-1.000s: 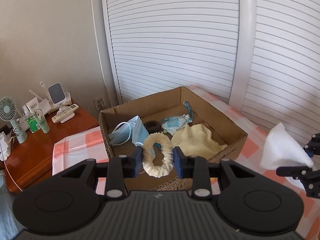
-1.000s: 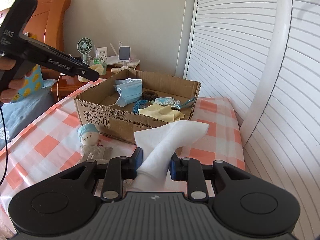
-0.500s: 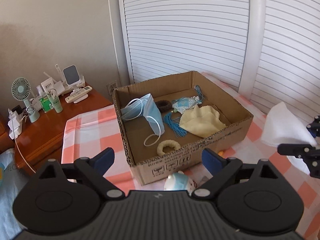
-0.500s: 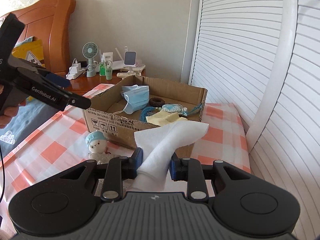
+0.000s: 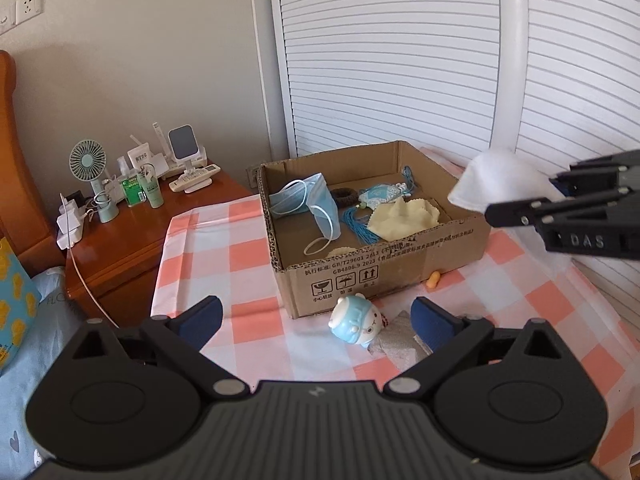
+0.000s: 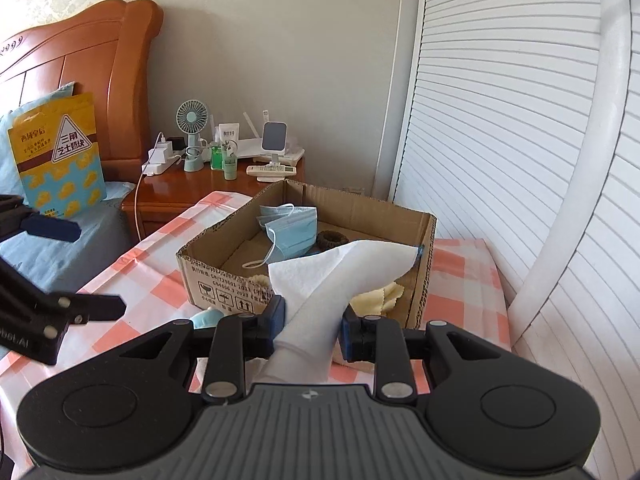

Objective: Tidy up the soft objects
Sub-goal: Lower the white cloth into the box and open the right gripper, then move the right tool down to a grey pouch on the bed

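A white cloth (image 6: 340,276) rides pinched between the pads of my right gripper (image 6: 312,326), its loose corner fanning up toward the cardboard box (image 6: 224,276); I hold it by the narrow bunched end so the wide end can fall in first. In the left wrist view the same cloth hangs just off the box's right corner, not yet over the opening.

The box sits on the pink-checked tablecloth (image 5: 208,248) and already holds a blue face mask (image 5: 308,204), a dark hair tie (image 5: 346,196), a light blue tasselled pouch (image 5: 378,196), a pale yellow cloth (image 5: 404,216) and a cream scrunchie (image 5: 340,251), which lies tucked against the near wall.

My left gripper (image 5: 316,316) has just been opening: its jaws are spread wide with nothing between them, and it hangs back from the box. It points down at a small blue-hatted plush toy (image 5: 356,320) and a grey cloth (image 5: 396,338) lying on the tablecloth just in front of the box. I judge these the likely next pickups.

Beyond the table stands a wooden nightstand (image 5: 132,236) crowded with a small fan (image 5: 88,160).
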`<state>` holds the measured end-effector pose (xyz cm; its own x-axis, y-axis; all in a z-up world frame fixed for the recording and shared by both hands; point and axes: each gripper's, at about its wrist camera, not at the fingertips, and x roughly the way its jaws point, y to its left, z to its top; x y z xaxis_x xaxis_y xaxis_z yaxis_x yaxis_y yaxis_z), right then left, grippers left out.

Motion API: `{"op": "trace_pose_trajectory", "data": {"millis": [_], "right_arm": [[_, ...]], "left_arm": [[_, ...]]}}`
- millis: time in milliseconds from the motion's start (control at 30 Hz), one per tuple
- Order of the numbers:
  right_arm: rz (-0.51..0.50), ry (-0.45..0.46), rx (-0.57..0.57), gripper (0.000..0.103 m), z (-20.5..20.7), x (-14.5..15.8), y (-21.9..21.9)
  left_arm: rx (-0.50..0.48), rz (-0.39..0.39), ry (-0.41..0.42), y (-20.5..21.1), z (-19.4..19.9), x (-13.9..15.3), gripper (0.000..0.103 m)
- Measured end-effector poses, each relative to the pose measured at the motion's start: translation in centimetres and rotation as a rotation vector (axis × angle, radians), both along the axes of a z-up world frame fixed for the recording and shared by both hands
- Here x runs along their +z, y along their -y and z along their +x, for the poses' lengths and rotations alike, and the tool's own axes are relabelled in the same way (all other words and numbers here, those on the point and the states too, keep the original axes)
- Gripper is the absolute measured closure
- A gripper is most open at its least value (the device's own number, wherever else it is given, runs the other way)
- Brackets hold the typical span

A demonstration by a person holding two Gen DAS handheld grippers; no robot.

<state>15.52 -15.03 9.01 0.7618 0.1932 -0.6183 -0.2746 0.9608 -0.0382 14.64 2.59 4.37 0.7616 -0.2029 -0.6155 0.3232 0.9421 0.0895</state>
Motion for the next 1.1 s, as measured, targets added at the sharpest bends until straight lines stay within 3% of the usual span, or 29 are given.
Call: {"op": "trace_pose_trajectory", "data": {"millis": [600,667,733,800,1100], "right_arm": [[-0.069,-0.066,0.024,0.07,11.8,-1.0,-3.7],[-0.082,-0.061,0.027,0.06,12.8,-1.2,-4.1],[-0.115,-0.052,0.003,0.023,13.4,-1.5,-4.6],[-0.114,-0.042,-0.006,0.007,13.4,-1.7,-4.7],[-0.143,-0.046,-0.011,0.003,10.5,-2.1,-4.8]], "left_arm": [[0.064,-0.049,-0.069,-2.4,-0.8,-2.9,0.003],[0.073,-0.054,-0.072,-2.7,-0.7,-3.1,0.003],[0.083,-0.06,-0.076,-3.0,-0.5,-3.3,0.003],[0.097,-0.065,-0.088,-3.3,-0.3,-3.6,0.003],[0.103,-0.061,-0.103,-3.5,-1.1,-3.9,0.003]]}}
